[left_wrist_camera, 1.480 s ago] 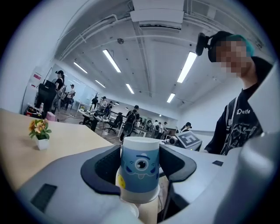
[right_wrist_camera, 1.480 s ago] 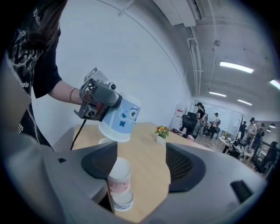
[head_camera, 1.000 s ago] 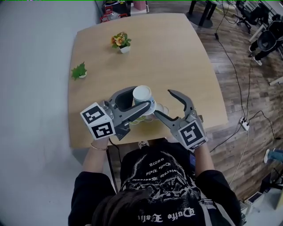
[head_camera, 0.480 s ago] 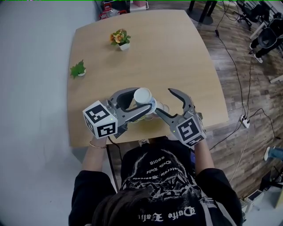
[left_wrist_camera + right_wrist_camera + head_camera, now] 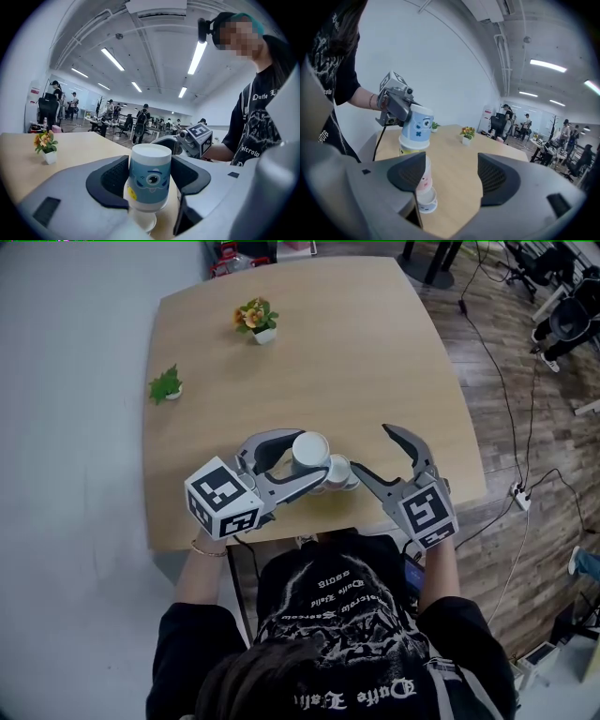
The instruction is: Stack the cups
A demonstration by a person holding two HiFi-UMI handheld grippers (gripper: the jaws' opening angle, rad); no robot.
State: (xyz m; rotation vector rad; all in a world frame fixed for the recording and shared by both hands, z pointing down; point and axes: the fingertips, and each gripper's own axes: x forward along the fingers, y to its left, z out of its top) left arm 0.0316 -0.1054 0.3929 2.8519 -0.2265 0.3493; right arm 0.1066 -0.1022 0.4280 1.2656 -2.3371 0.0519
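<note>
At the far left of the table (image 5: 375, 352) stood a small green plant (image 5: 166, 387), with a pot of orange flowers (image 5: 255, 320) a little to its right and farther from the person. Both were well apart from the cups, which sat near the table's near edge, just in front of the person.

The left claw (image 5: 307, 457) reached in from the left, its marker cube (image 5: 223, 510) over the table edge. It pinched the blue cup (image 5: 149, 174), which was upside down with its white base on top and a cartoon eye printed on its side. The two dark pads pressed against the cup's opposite sides, so the claw was closed on it. The blue cup sat over a second upturned cup with yellow print (image 5: 407, 149), which rested on the table. How far down it was seated could not be told.

Just to the right of that pair stood a short stack (image 5: 423, 180), a white cup with pink print on top and another white cup showing under it. It stood just beside the inner edge of the right claw's left jaw, which partly hid it.

The right claw (image 5: 452, 176) came in from the right with its jaws spread wide. Neither pad pressed on anything, and bare table showed between them. To the right of the table lay a wooden floor (image 5: 525, 427) with cables running across it.
</note>
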